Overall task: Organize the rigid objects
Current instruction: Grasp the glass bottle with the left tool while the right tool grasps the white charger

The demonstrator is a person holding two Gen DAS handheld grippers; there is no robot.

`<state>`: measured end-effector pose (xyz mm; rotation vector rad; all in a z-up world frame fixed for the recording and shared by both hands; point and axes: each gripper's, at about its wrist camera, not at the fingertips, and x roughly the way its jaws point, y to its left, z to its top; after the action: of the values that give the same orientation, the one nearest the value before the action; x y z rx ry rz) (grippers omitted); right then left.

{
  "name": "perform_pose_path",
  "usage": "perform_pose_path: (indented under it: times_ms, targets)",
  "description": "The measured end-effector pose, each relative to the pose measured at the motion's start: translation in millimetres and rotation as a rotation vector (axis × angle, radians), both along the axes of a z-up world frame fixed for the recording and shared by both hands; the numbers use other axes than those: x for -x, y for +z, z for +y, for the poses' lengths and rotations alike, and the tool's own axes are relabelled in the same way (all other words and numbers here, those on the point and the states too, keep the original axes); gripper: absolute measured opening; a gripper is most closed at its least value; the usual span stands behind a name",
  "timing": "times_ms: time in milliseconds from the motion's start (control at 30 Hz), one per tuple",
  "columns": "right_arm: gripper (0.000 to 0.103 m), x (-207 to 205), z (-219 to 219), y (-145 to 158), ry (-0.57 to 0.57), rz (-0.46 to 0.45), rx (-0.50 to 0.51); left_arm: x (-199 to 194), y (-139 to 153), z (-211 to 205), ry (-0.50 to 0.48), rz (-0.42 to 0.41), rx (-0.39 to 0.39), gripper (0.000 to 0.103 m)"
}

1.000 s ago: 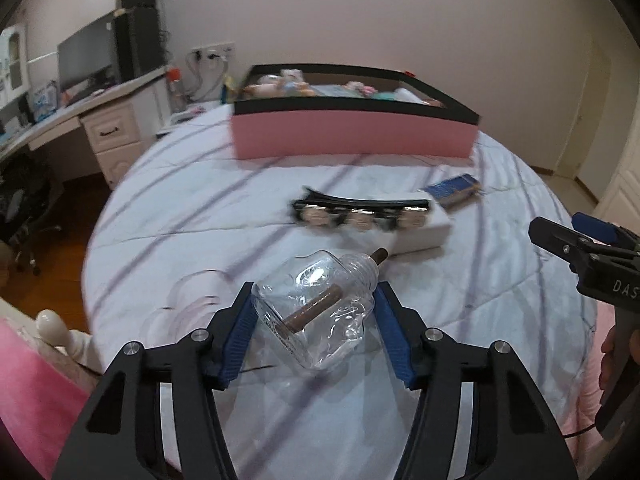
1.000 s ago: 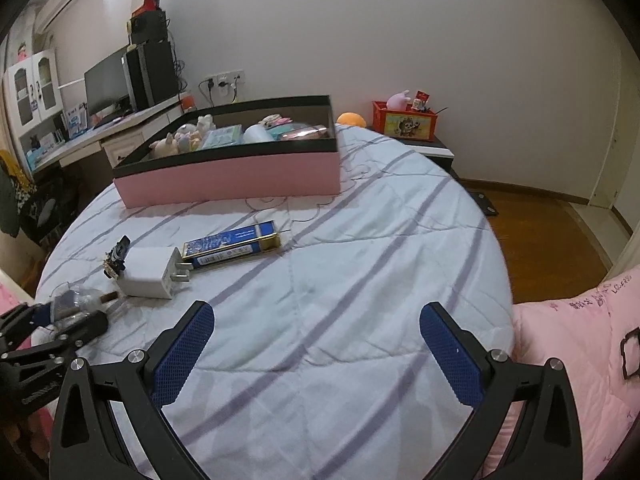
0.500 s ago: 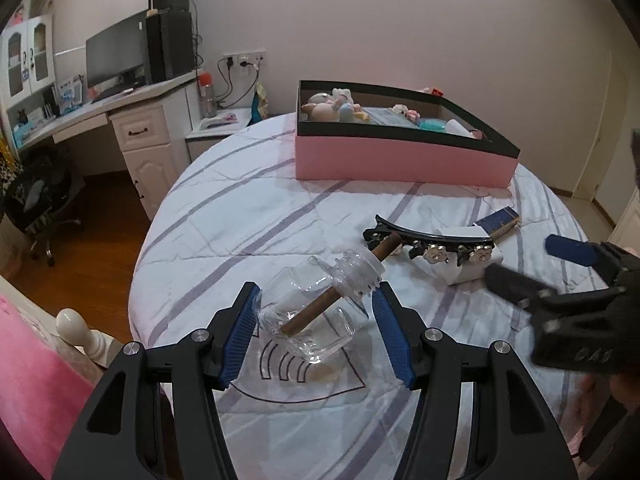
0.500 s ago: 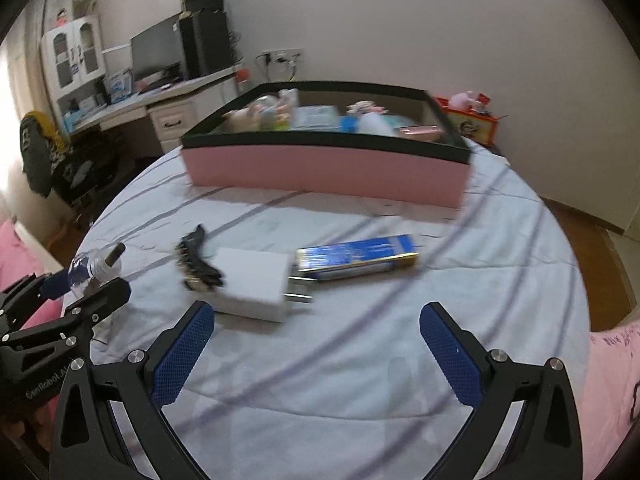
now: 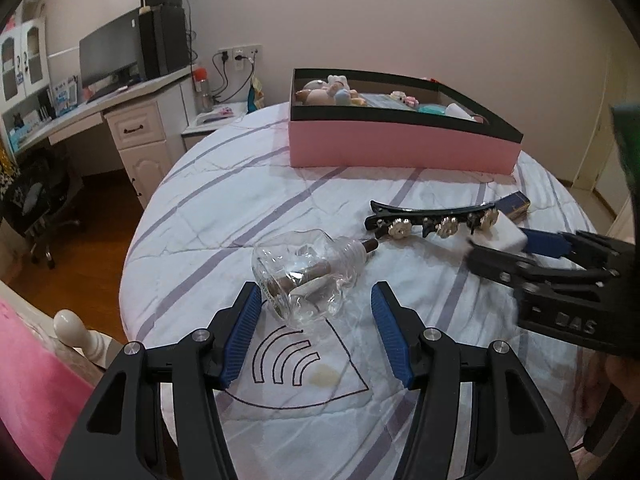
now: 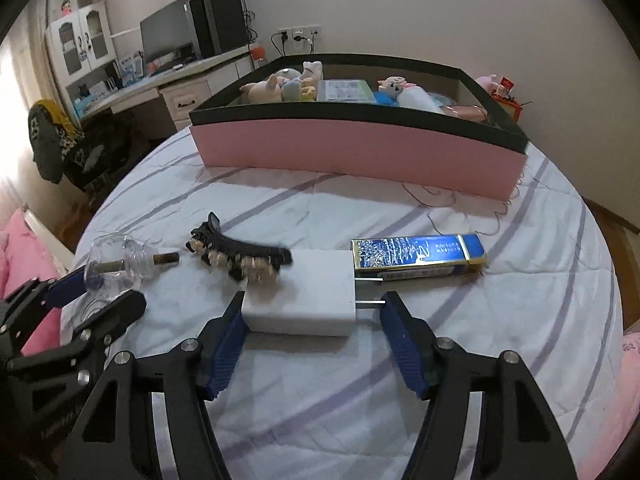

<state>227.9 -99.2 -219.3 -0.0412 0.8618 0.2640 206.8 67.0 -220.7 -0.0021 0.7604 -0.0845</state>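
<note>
Left wrist view: left gripper (image 5: 316, 312) half spread around a clear glass bottle (image 5: 306, 276) lying on the striped bedspread (image 5: 224, 208); left pad at the glass, right pad apart from it, so not clamped. Right gripper (image 5: 516, 252) reaching toward a white charger (image 5: 506, 236)

Right wrist view: right gripper (image 6: 312, 332), jaws just narrowed, straddling the white charger (image 6: 302, 292); left pad touching its end, right pad just beside the prongs, not yet gripping. Black hair clip (image 6: 240, 256) resting against the charger, blue box (image 6: 418, 256) beside it, pink storage box (image 6: 360, 152) beyond

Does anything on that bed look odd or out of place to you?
Yes: the clear bottle lies tipped on its side instead of upright, a brown stick poking from its neck. Also, a yellowish stain marks the bedspread below it.
</note>
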Motion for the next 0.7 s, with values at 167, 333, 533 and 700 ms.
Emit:
perform_pose_path:
  times_ms: [167,333,533,700]
  targets:
    - [0.067,23,-35,2,-0.047,-0.012,0.024,1,1,3,0.015,-0.004,0.013,0.063]
    - [0.067,38,-73,3,-0.112,-0.016,0.002,-3,-5,3,0.033,0.010,0.017,0.073]
    - [0.069,33,-74,3,-0.116,-0.040,-0.007,-10,-6,3,0.052,-0.009,0.016,0.054]
    - [0.078,25,-72,-1,-0.127,-0.042,0.010,-13,-6,4,0.045,-0.013,0.012,0.053]
